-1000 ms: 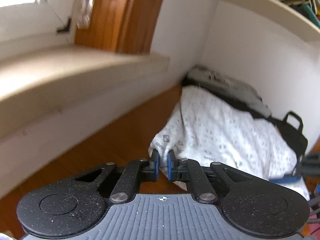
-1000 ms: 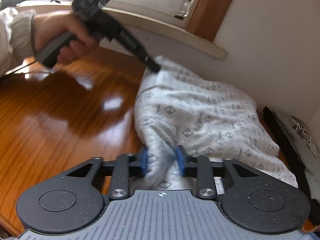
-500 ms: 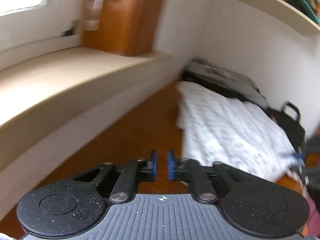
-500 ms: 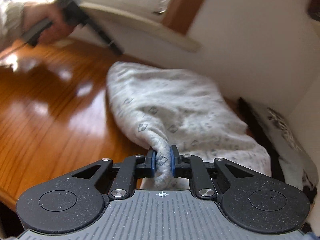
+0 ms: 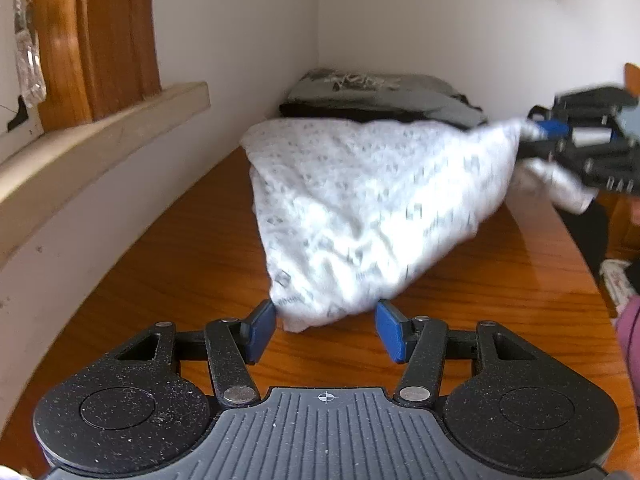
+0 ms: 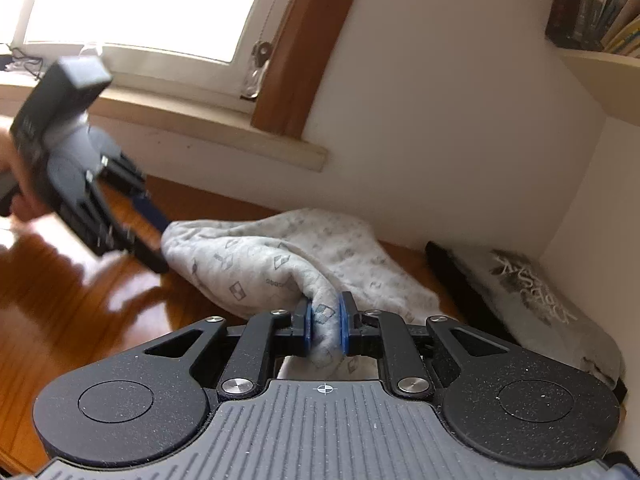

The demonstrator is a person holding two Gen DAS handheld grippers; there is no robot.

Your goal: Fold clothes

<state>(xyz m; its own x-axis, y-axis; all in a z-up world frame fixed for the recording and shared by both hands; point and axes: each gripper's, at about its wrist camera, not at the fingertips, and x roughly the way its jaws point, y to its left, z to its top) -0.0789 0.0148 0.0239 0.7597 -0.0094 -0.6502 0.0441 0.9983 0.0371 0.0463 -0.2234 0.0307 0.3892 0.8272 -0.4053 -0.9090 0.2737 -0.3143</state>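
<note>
A white garment [image 5: 360,200] with a small grey print lies on the wooden table [image 5: 180,264]. Its near corner sits just between the blue fingertips [image 5: 262,330] of my left gripper [image 5: 326,330], whose jaws are opening and do not press on the cloth. In the right wrist view, my right gripper [image 6: 325,324] is shut on a bunched fold of the garment [image 6: 280,256] and holds it a little above the table. From the left wrist view, the right gripper [image 5: 536,128] pulls the far corner up and taut. The left gripper [image 6: 158,240] shows blurred at the garment's far end.
Folded dark and grey clothes [image 5: 380,92] are stacked in the corner against the white wall; they appear in the right wrist view [image 6: 520,292] too. A window sill [image 5: 100,140] runs along the left. A bookshelf [image 6: 600,20] hangs above. A hand [image 6: 12,168] holds the left gripper.
The left gripper drew away from the garment's corner, came back to it and opened wide. The right gripper closed on a fold of the garment and lifted it.
</note>
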